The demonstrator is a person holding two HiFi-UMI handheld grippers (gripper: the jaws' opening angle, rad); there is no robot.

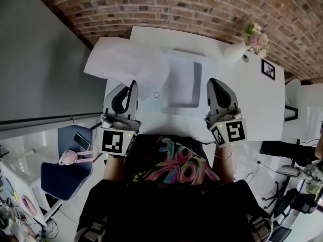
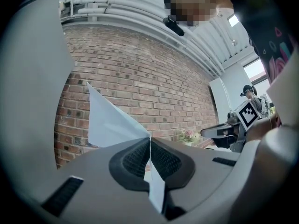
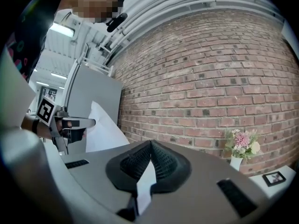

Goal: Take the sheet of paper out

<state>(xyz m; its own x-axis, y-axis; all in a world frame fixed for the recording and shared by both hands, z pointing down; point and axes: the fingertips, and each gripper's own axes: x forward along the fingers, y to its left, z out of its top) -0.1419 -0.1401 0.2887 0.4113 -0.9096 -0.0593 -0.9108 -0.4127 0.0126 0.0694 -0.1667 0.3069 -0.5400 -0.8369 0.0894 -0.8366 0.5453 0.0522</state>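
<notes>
A white sheet of paper (image 1: 123,59) fans up and to the left over the table's far left corner. My left gripper (image 1: 133,84) is shut on its near edge, and in the left gripper view the sheet (image 2: 110,122) rises from between the closed pads (image 2: 150,141). A clear plastic sleeve (image 1: 182,79) sits in the middle of the white table (image 1: 252,100). My right gripper (image 1: 212,82) is at the sleeve's right side. Its jaws (image 3: 150,143) are shut on a thin pale slip (image 3: 145,183) that looks like the sleeve's edge. Both grippers point level.
A white vase of pink flowers (image 1: 255,37) and a small framed picture (image 1: 268,68) stand at the table's far right. A brick wall (image 3: 210,78) runs behind the table. A blue chair (image 1: 65,170) with a phone on it is at the left.
</notes>
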